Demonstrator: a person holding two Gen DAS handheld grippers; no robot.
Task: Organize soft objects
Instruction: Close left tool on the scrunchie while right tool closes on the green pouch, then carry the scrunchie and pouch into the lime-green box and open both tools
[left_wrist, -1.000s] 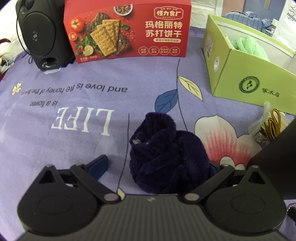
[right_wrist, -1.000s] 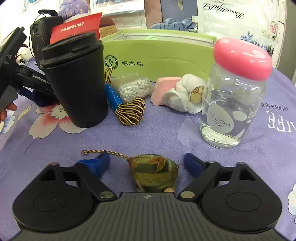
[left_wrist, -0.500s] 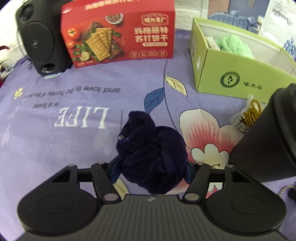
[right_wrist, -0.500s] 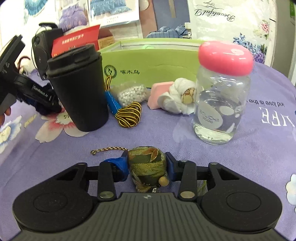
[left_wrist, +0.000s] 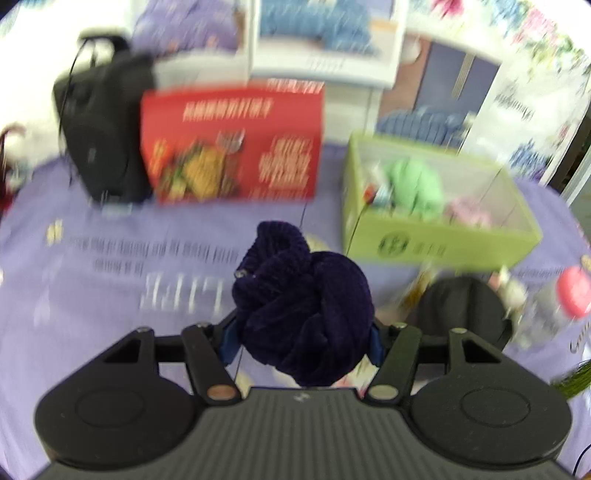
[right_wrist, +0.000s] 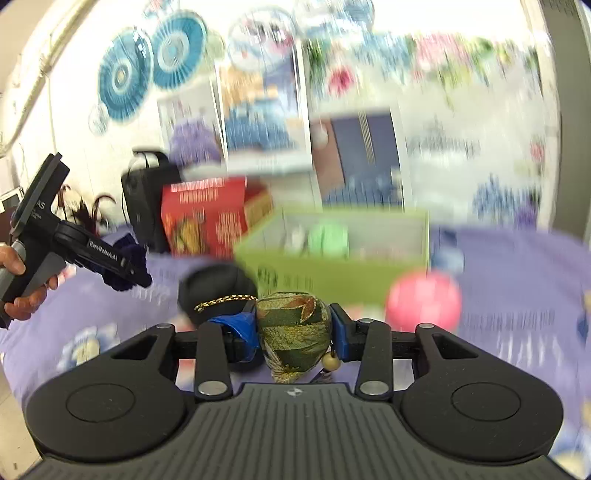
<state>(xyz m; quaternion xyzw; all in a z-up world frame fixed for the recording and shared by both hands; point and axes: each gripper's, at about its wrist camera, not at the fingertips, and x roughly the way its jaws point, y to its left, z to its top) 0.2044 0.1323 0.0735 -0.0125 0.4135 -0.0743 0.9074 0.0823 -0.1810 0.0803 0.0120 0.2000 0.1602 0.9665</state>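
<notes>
Both hands are loaded. The left gripper (left_wrist: 301, 338) has its jaws clamped on the dark purple scrunchie (left_wrist: 303, 310), which bulges up between the blue pads, clear of the cloth (left_wrist: 110, 314). The right gripper (right_wrist: 293, 334) is squeezed tight on the green pouch (right_wrist: 293, 332), its gold cord trailing off toward 10 o'clock. Each pair of jaws has just been closing, with its soft thing caught between.

Where to? The green box (left_wrist: 436, 247) sits at about 2 o'clock from the scrunchie in the left view, and dead ahead at 12 o'clock from the pouch in the right view. Already inside: a green cloth (left_wrist: 417, 182) and something pinkish, too blurred to name.

So I'd call it partly done: some soft items boxed, two more gripped and off the table but not yet over the box. Left to do: carry both across and let go inside. Past the black cup (left_wrist: 461, 310) lie a few small things, too smeared to tell whether more soft ones wait.
</notes>
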